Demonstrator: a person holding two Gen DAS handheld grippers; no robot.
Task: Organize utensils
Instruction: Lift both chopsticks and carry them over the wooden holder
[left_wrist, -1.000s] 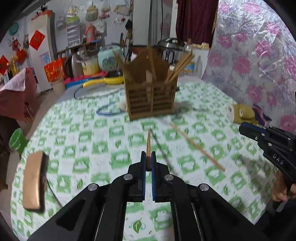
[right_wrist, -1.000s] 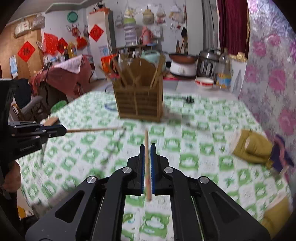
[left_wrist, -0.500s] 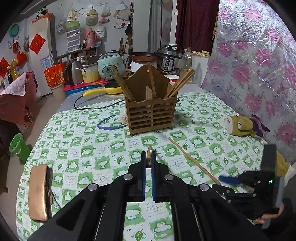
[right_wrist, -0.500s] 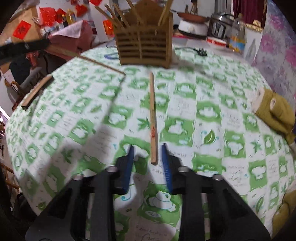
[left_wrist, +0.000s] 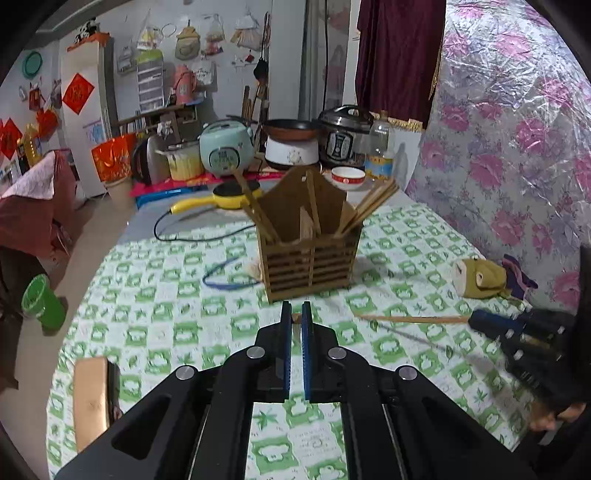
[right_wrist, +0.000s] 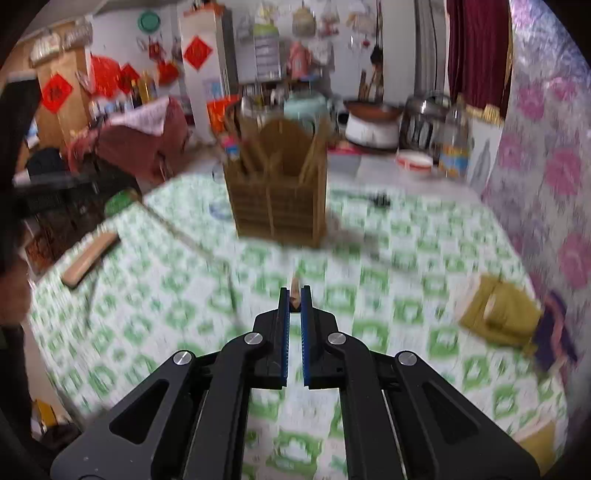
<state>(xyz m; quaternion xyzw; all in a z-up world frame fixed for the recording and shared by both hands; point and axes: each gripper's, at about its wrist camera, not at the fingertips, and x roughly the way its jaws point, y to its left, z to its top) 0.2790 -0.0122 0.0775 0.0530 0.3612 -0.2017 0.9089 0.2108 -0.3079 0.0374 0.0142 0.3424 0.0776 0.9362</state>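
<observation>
A brown wooden utensil holder (left_wrist: 310, 254) with several chopsticks in it stands mid-table; it also shows in the right wrist view (right_wrist: 280, 195). My left gripper (left_wrist: 295, 321) is shut on a wooden chopstick (left_wrist: 296, 318), seen end-on just in front of the holder. My right gripper (right_wrist: 294, 295) is shut on another chopstick (right_wrist: 294, 290), lifted above the cloth. In the left wrist view my right gripper (left_wrist: 480, 319) sits at the right, holding its chopstick (left_wrist: 410, 318) level above the table.
The table has a green-and-white checked cloth (left_wrist: 166, 314). A brown flat block (left_wrist: 90, 398) lies at the front left, an olive glove (left_wrist: 480, 277) at the right, a blue loop (left_wrist: 229, 277) beside the holder. Cookers and a bowl (left_wrist: 347, 177) stand behind.
My right gripper closed on the chopstick lying on the cloth and lifted it. My left gripper, still holding its chopstick, moved closer to the holder.
</observation>
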